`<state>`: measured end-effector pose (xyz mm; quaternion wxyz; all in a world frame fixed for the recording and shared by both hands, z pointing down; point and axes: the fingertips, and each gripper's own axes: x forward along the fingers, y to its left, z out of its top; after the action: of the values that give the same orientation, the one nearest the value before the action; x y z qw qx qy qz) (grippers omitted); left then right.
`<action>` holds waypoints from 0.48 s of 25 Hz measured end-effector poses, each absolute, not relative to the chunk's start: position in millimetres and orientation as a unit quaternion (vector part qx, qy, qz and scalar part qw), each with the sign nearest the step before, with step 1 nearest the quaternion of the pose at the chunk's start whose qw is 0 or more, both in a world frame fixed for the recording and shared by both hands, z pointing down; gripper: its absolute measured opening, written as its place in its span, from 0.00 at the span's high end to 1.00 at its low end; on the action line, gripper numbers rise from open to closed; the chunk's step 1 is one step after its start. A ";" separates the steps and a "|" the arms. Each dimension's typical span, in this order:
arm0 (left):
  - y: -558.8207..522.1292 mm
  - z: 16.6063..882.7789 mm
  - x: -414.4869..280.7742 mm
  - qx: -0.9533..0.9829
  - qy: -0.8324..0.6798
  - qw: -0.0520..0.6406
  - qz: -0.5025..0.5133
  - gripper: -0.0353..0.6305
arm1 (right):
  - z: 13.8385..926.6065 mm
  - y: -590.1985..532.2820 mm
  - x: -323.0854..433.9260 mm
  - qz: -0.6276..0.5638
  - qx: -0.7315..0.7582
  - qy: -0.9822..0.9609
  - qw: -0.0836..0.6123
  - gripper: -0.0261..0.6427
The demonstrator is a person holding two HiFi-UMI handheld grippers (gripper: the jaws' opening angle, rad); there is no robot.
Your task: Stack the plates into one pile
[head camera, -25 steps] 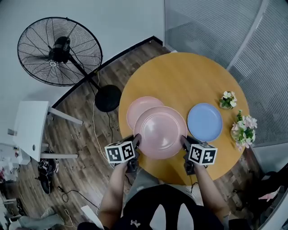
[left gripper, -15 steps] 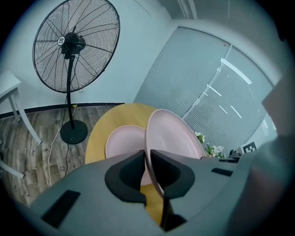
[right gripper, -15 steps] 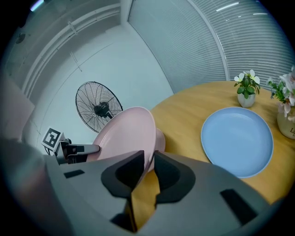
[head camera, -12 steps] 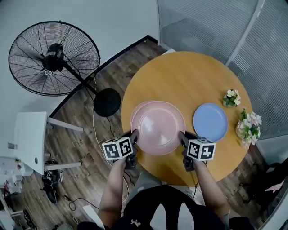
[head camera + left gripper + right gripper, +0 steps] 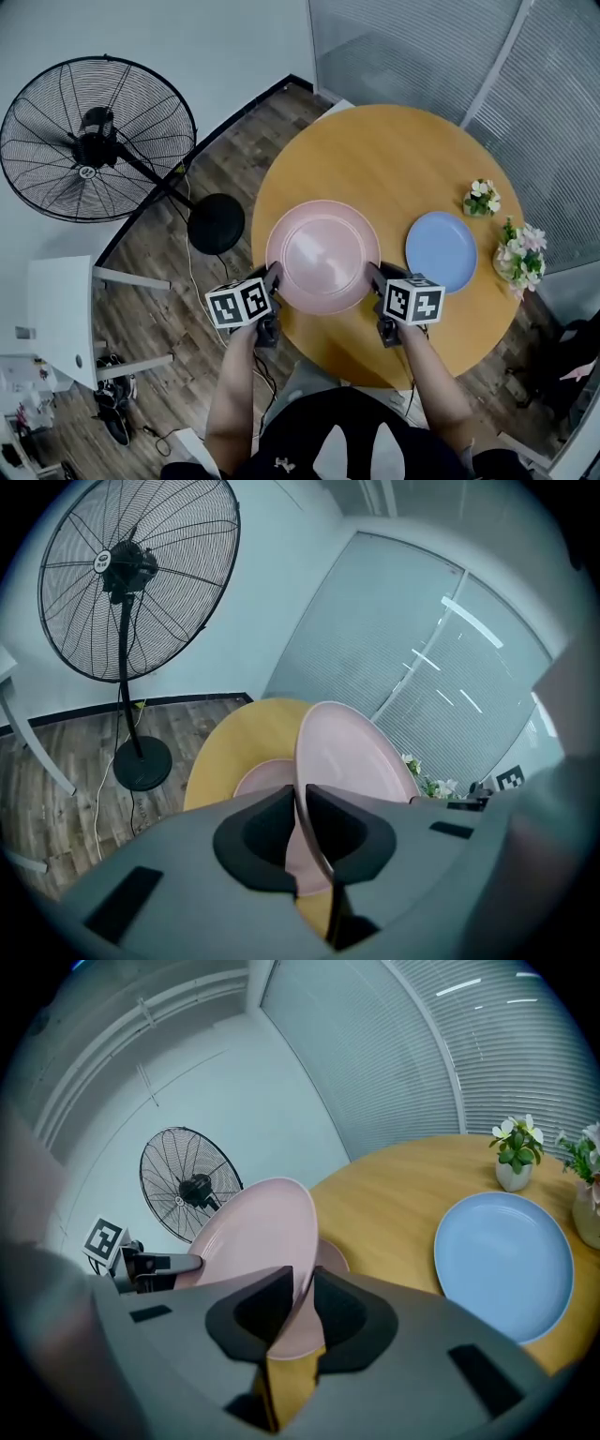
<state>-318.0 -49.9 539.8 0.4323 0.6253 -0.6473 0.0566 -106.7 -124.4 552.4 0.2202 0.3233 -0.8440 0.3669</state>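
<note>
In the head view, a round wooden table (image 5: 394, 150) carries the plates. The upper pink plate (image 5: 323, 255) sits near the table's near-left edge, gripped on 2 opposite sides. The left gripper (image 5: 274, 277) is at its left rim and the right gripper (image 5: 372, 274) at its right rim. A blue plate (image 5: 441, 251) lies flat toward the right edge, apart from the pink one. Beyond it, 2 small flower pots (image 5: 481, 198) stand at the far right edge. A standing fan (image 5: 94, 141) stands on the wood floor off the table's left side.

In the left gripper view, the left gripper (image 5: 300, 803) has its jaws drawn narrow, clamped on the thin rim of the upper pink plate (image 5: 352, 752). That plate is held clear of the table (image 5: 230, 738). A lower pink plate (image 5: 258, 778) lies flat on the table beneath it and shows past its edge.

In the right gripper view, the right gripper (image 5: 302, 1288) has its jaws close together, pinching the opposite rim of the upper pink plate (image 5: 253, 1232). A sliver of the lower pink plate (image 5: 334, 1255) shows just behind. The blue plate (image 5: 502, 1260) lies to the right, near a flower pot (image 5: 514, 1162).
</note>
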 end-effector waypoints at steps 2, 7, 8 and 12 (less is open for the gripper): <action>-55.9 539.4 -322.9 0.627 -0.647 0.430 0.056 0.87 | 552.8 -129.2 -111.7 0.366 0.325 -0.844 0.219 0.84; -67.2 539.5 -334.1 0.632 -0.648 0.421 0.064 0.87 | 553.2 -139.2 -122.0 0.360 0.332 -0.843 0.220 0.84; -68.7 540.0 -335.9 0.632 -0.647 0.420 0.065 0.87 | 554.2 -140.2 -123.8 0.360 0.333 -0.843 0.221 0.84; -74.3 543.8 -342.8 0.633 -0.646 0.423 0.058 0.87 | 559.2 -144.5 -128.9 0.359 0.338 -0.840 0.227 0.84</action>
<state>-342.8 -74.3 543.8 0.4229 0.6331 -0.6457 0.0584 -128.9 -144.5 559.2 0.2271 0.3384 -0.8398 0.3587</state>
